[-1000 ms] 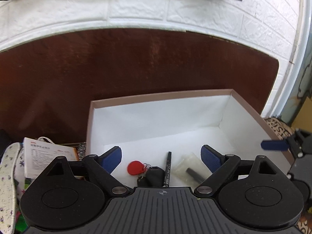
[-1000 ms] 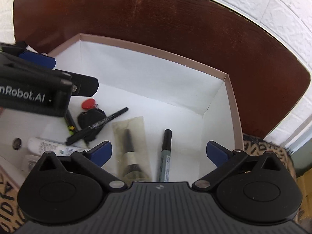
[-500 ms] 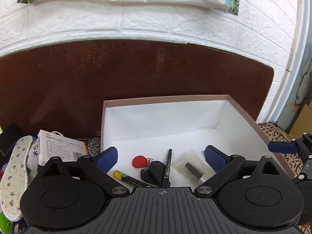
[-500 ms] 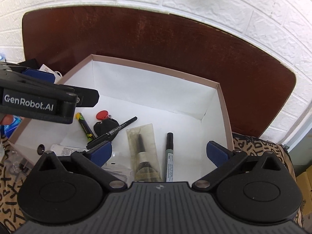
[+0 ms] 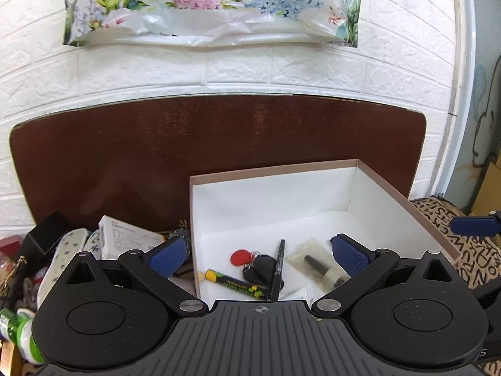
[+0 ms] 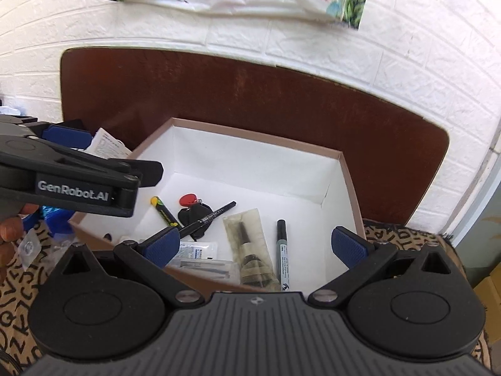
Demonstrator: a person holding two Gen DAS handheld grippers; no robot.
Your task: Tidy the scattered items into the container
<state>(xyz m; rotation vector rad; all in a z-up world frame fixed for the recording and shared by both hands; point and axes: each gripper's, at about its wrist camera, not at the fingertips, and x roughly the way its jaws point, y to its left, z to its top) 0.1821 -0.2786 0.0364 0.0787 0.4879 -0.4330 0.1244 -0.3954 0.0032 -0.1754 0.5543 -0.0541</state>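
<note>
1. My left gripper (image 5: 256, 255) and right gripper (image 6: 256, 249) both hang wide, empty.
2. The box (image 6: 347, 169) holds pens, keys (image 6: 194, 208), packets.
3. Left of it, a medicine carton (image 5: 125, 239) and, I think, insoles (image 5: 62, 257) wait.

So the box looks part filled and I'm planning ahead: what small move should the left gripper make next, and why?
Probably swing the left gripper, jaws open and empty, left toward the white carton beside the box; clutter there is not yet in.
</note>
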